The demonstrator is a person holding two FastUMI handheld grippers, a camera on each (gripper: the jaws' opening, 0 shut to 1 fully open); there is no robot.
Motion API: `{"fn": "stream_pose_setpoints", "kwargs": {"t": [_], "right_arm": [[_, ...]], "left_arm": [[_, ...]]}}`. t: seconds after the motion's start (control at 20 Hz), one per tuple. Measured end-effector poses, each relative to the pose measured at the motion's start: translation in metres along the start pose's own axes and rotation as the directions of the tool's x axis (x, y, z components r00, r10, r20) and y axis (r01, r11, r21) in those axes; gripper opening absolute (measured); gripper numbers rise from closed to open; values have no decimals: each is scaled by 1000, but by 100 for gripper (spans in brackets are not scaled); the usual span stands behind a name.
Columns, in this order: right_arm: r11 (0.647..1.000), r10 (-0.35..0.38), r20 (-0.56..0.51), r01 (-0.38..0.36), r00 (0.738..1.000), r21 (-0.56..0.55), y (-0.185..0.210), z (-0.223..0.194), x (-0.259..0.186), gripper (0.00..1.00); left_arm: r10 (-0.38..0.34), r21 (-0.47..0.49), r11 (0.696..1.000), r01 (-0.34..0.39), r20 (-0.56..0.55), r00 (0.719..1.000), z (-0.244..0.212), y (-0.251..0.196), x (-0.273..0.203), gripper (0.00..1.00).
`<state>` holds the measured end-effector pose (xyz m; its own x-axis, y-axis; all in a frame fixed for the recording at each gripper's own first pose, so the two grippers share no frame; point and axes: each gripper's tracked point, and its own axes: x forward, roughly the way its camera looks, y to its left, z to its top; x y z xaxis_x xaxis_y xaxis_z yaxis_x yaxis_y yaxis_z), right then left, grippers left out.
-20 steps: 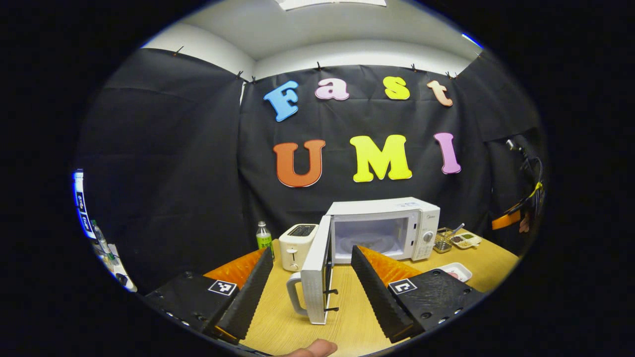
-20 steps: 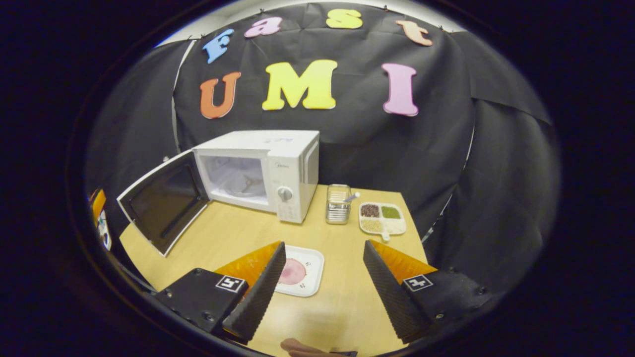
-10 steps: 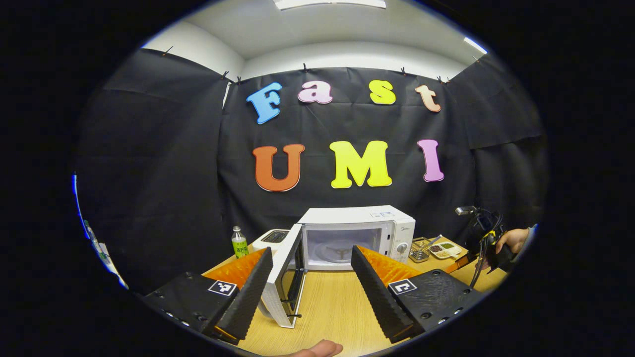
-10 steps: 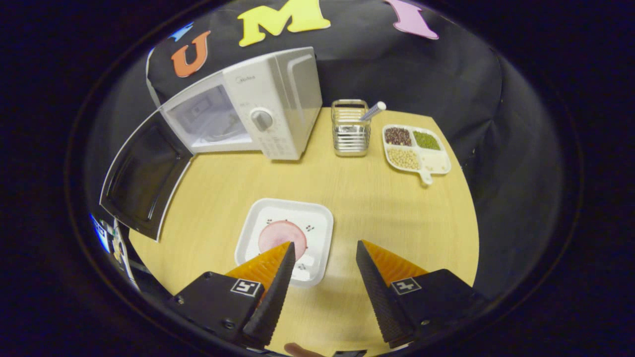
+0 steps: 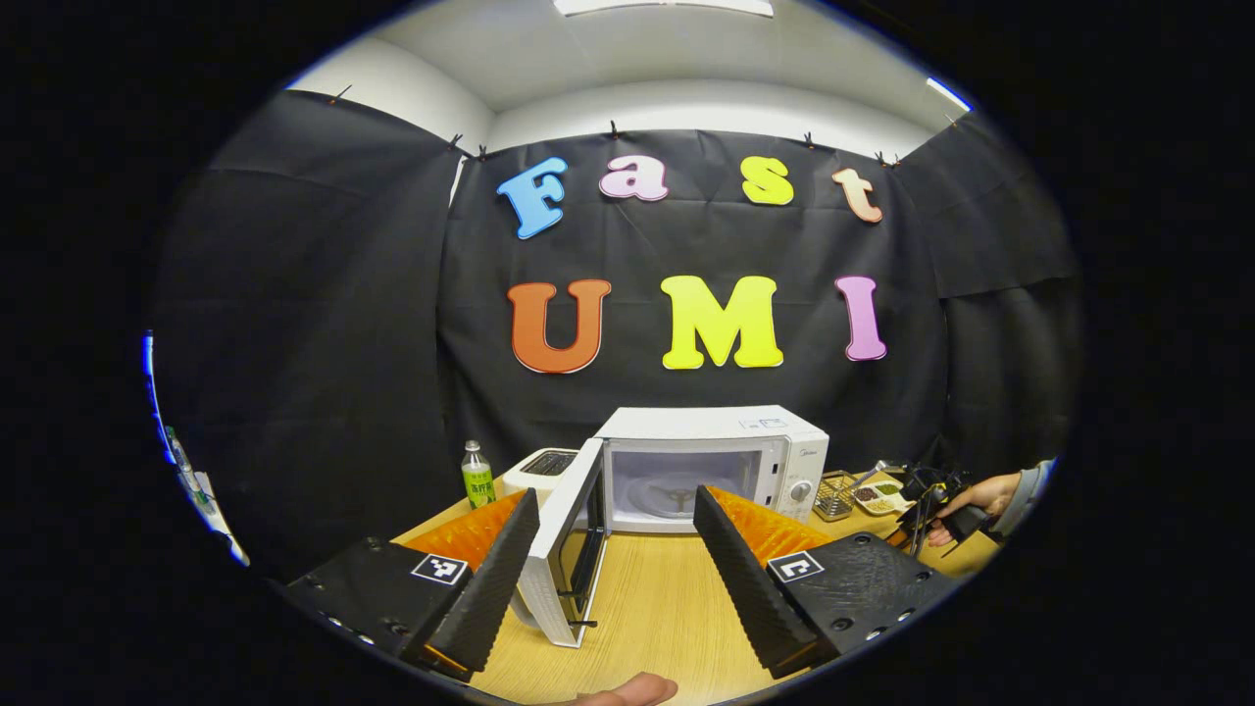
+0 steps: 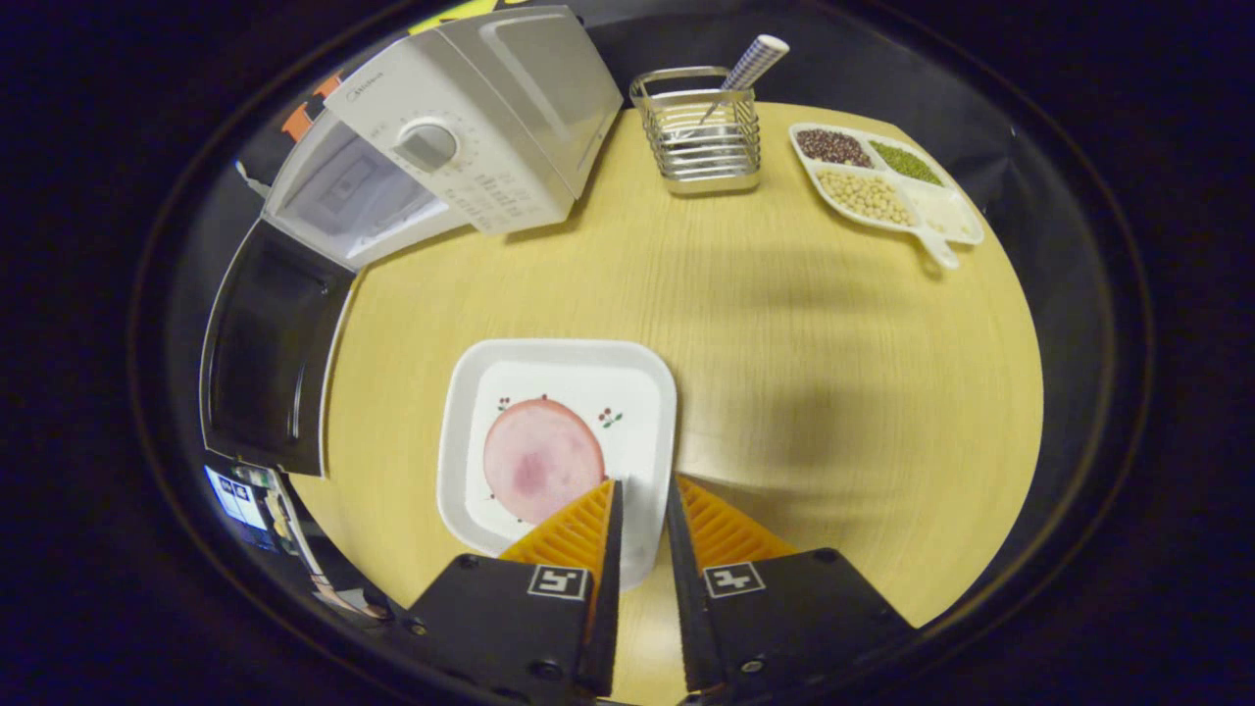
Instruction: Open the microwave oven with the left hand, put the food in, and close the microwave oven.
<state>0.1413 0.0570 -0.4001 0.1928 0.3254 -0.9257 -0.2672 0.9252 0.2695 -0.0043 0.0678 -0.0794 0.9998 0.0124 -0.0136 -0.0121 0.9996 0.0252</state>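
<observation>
text: none legible | microwave point(image 6: 461, 147) front logo: too small | bottle point(image 5: 477, 475) label: too small

In the right gripper view the microwave point(image 6: 461, 137) runs off the top left, its roof cut away, and the right gripper point(image 6: 639, 500) covers the plate's point(image 6: 549, 368) near rim. In the left gripper view the door point(image 5: 567, 549) hides part of the toaster point(image 5: 534, 469).
</observation>
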Motion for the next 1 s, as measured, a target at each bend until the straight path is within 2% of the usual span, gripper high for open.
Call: {"fn": "stream_pose_setpoints", "kwargs": {"t": [0.05,0.1,0.15,0.2,0.4,0.6,0.85,1.0], "right_arm": [[1000,22,-41,-22,999,4,-2,-2,6,12],[999,39,-60,-38,997,13,-5,-1,5,14],[998,54,-73,-51,996,35,-5,2,7,6],[997,73,-88,-70,993,34,-3,1,7,5],[992,111,-103,-105,988,64,-2,-5,6,4],[977,191,-69,-182,979,112,15,-14,-13,4],[963,253,-31,-248,967,104,52,-25,-39,4],[961,262,-8,-260,965,94,74,-20,-40,4]], "left_arm": [[-1,-6,1000,1,7,1000,0,0,0,95],[0,-11,1000,1,15,1000,2,2,-3,95],[1,-17,1000,0,18,1000,3,2,-4,95],[-1,-22,1000,1,19,1000,2,3,-3,95],[1,-21,1000,-1,8,1000,0,6,-5,95],[-14,-25,1000,15,25,1000,4,5,-11,95],[-34,-49,998,36,41,999,-2,6,-9,95],[-30,-75,997,31,22,999,-8,17,-12,95]]}}
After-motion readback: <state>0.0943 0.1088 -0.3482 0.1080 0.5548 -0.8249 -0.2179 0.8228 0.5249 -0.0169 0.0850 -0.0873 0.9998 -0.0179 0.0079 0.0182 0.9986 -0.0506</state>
